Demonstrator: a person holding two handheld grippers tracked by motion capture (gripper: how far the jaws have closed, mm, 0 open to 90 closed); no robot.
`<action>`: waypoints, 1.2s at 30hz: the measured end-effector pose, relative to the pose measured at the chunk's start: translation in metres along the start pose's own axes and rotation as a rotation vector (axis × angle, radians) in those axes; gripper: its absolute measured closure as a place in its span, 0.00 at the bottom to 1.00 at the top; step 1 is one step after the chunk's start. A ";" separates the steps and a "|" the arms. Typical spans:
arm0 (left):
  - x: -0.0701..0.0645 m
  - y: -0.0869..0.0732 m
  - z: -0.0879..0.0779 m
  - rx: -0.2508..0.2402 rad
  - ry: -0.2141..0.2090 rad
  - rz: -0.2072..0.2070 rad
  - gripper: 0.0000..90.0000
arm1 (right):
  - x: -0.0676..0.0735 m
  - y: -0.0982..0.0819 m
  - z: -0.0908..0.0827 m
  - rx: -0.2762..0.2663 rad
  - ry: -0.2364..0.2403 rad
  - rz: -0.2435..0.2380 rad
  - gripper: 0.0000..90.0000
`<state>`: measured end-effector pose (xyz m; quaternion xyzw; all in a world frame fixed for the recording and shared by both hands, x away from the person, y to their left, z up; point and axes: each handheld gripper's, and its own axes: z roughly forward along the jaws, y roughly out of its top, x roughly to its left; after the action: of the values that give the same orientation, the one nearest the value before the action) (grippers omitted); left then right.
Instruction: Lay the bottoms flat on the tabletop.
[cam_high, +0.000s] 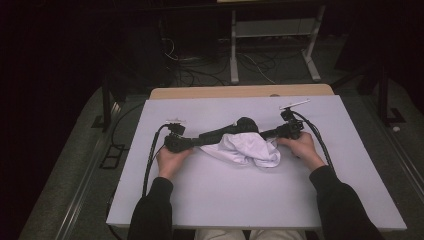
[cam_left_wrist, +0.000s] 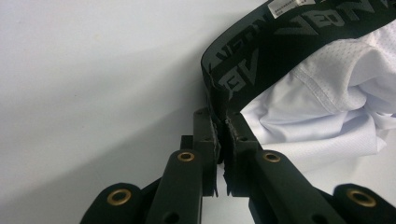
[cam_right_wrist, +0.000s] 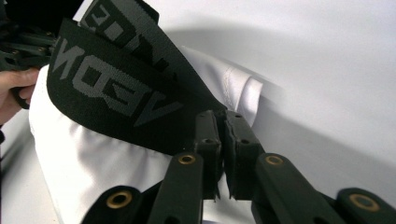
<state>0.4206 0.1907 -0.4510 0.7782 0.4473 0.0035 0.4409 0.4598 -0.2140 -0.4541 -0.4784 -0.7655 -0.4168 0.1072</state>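
Note:
White underwear (cam_high: 245, 149) with a black lettered waistband (cam_high: 235, 128) lies mid-table, the band stretched between my two grippers. My left gripper (cam_high: 199, 140) comes in from the left and is shut on the band's left end. In the left gripper view its jaws (cam_left_wrist: 220, 126) pinch the folded waistband (cam_left_wrist: 261, 60), with white mesh fabric (cam_left_wrist: 327, 102) to the right. My right gripper (cam_high: 266, 134) is shut on the band's right end. In the right gripper view the jaws (cam_right_wrist: 223, 121) clamp the waistband (cam_right_wrist: 116, 93) over the white cloth (cam_right_wrist: 93, 163).
The white table top (cam_high: 200, 200) has bare room in front and at both sides. A wooden edge (cam_high: 240, 92) runs along the back. Cables (cam_high: 200, 70) and a white frame (cam_high: 272, 45) stand on the dark floor beyond. The other hand (cam_right_wrist: 14, 88) appears at the right gripper view's left.

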 end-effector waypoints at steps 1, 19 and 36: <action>0.000 0.000 0.000 0.001 0.000 0.001 0.94 | 0.001 0.000 0.000 0.001 -0.008 -0.004 0.95; -0.007 0.007 -0.013 -0.075 0.003 0.021 0.94 | 0.020 0.007 -0.038 -0.122 -0.175 -0.144 0.96; -0.018 0.024 -0.032 -0.151 -0.002 0.070 0.94 | 0.017 0.013 -0.086 -0.298 -0.200 -0.128 0.96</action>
<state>0.4141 0.1952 -0.4076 0.7580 0.4177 0.0517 0.4982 0.4415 -0.2644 -0.3840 -0.4784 -0.7309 -0.4819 -0.0682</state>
